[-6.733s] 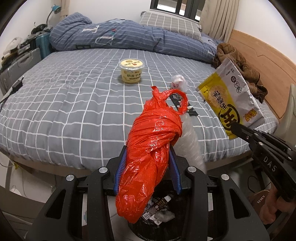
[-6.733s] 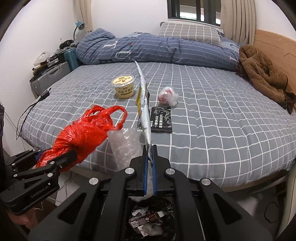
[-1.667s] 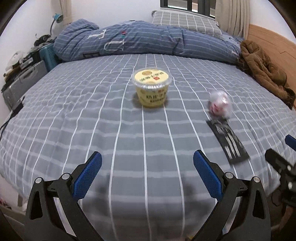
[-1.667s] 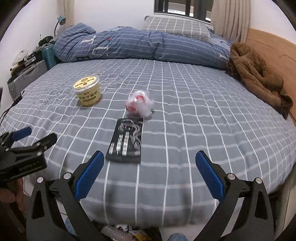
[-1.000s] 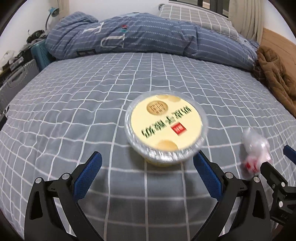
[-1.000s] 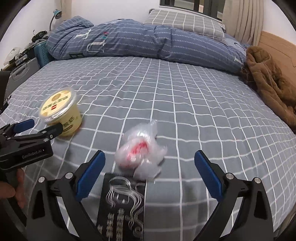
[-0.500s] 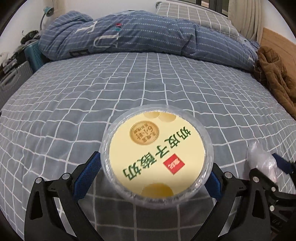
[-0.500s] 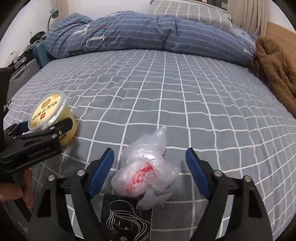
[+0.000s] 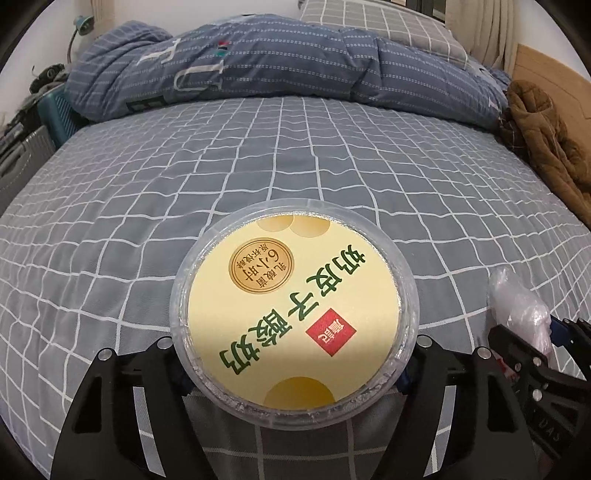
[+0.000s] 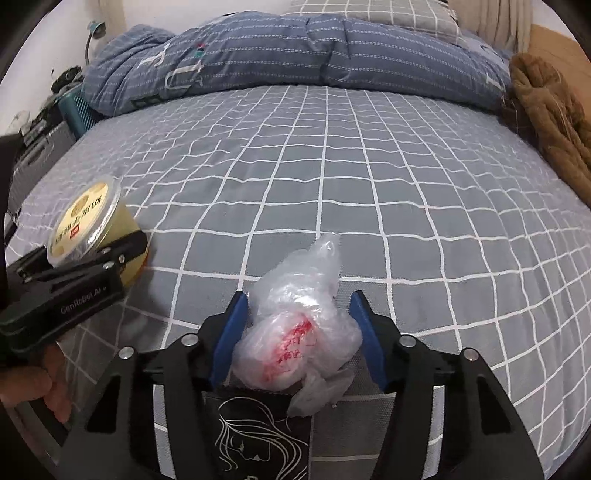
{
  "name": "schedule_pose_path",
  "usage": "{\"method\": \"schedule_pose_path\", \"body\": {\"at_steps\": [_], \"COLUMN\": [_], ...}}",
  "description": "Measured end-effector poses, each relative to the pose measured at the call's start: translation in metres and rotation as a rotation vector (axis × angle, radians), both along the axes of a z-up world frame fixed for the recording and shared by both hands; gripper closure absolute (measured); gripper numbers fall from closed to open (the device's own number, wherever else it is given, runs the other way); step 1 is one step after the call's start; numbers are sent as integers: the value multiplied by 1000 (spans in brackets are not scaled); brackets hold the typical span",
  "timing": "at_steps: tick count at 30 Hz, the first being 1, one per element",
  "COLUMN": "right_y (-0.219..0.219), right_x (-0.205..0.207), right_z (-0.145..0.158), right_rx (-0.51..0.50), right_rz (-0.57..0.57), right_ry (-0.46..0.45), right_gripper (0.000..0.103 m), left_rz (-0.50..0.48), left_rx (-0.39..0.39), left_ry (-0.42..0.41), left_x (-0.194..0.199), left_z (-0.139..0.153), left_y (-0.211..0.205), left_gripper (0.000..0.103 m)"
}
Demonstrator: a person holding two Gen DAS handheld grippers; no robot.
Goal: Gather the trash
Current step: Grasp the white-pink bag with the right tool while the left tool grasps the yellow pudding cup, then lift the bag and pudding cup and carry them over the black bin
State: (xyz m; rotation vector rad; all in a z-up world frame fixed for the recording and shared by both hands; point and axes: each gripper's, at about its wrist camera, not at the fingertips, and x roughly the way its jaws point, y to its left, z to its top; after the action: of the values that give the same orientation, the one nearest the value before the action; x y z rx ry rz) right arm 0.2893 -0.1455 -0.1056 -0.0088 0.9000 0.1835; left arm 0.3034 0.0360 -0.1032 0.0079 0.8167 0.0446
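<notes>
A yellow lidded yoghurt cup (image 9: pixel 294 308) stands on the grey checked bed. My left gripper (image 9: pixel 293 363) has closed in around it, with its fingers against the cup's sides under the lid rim; the cup also shows in the right wrist view (image 10: pixel 96 226). A crumpled clear plastic bag with red print (image 10: pixel 299 332) lies between the blue pads of my right gripper (image 10: pixel 299 332), which are close to both its sides and touch or nearly touch it. The bag also shows in the left wrist view (image 9: pixel 519 306). A black flat packet (image 10: pixel 258 432) lies just under the bag.
A rolled blue striped duvet (image 9: pixel 295 66) and a pillow (image 9: pixel 376 18) lie across the far side of the bed. A brown jacket (image 9: pixel 546 136) lies at the right by the wooden headboard. Suitcases and clutter (image 10: pixel 40 125) stand to the left of the bed.
Both grippers moved forward and closed in: the left around the yoghurt cup, the right around the crumpled plastic bag. Earlier, the left dropped a red bag and the right a yellow packet.
</notes>
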Motion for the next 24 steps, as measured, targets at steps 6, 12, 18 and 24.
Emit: {"method": "schedule_pose_path", "body": {"at_steps": [6, 12, 18, 24], "right_y": [-2, -1, 8, 19], "right_x": [-4, -17, -35, -54], "right_z": [12, 30, 51, 62], "right_rx": [10, 15, 18, 1], "right_rz": [-11, -8, 13, 39], "right_ry": [-29, -78, -128, -153], "right_gripper": [51, 51, 51, 51], "left_rz": [2, 8, 1, -4], "left_rx": [-13, -24, -33, -24], "left_ry": [-13, -20, -35, -30], "left_x": [-9, -26, -50, -77], "left_z": [11, 22, 34, 32], "left_y": [3, 7, 5, 4], "left_gripper": [31, 31, 31, 31]}}
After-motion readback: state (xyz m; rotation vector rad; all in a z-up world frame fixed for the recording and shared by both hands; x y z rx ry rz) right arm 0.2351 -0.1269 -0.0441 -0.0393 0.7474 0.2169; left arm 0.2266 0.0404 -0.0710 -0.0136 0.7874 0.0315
